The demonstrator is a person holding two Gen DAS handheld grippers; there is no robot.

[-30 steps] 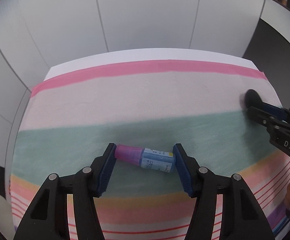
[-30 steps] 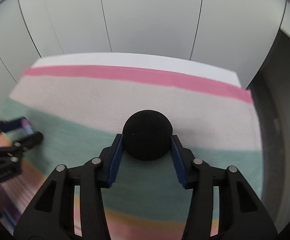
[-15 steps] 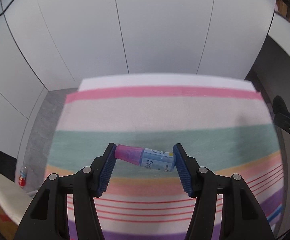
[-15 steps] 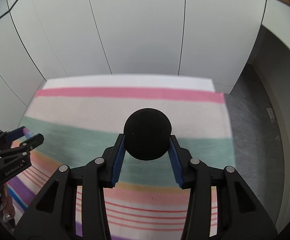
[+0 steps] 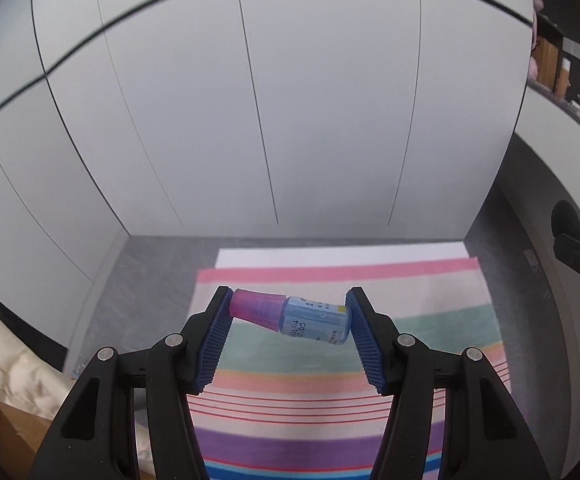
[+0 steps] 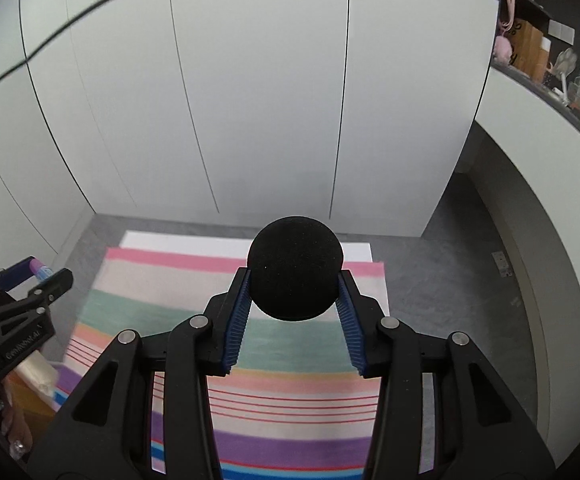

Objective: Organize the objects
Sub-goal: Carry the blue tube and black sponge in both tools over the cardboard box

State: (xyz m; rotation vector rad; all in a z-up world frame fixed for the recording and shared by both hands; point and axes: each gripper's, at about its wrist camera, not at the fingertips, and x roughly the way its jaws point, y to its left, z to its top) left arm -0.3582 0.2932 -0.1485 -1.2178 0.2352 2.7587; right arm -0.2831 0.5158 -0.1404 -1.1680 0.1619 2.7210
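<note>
My left gripper (image 5: 288,312) is shut on a small blue bottle with a pink cap (image 5: 290,317), held sideways high above the striped cloth (image 5: 341,400). My right gripper (image 6: 294,284) is shut on a black foam ball (image 6: 294,268), also high above the cloth (image 6: 290,404). The left gripper with the bottle shows at the left edge of the right wrist view (image 6: 30,280). The right gripper's finger and the ball show at the right edge of the left wrist view (image 5: 569,236).
The striped cloth covers a white table (image 5: 329,258) against white wall panels (image 5: 270,100). Grey floor (image 6: 449,280) surrounds it. A cardboard box (image 5: 18,436) and a cream cushion (image 5: 2,356) lie low left. A shelf with items (image 6: 549,60) is at upper right.
Both grippers have risen well above the table with their objects still held; the cloth now looks much smaller and farther below.
</note>
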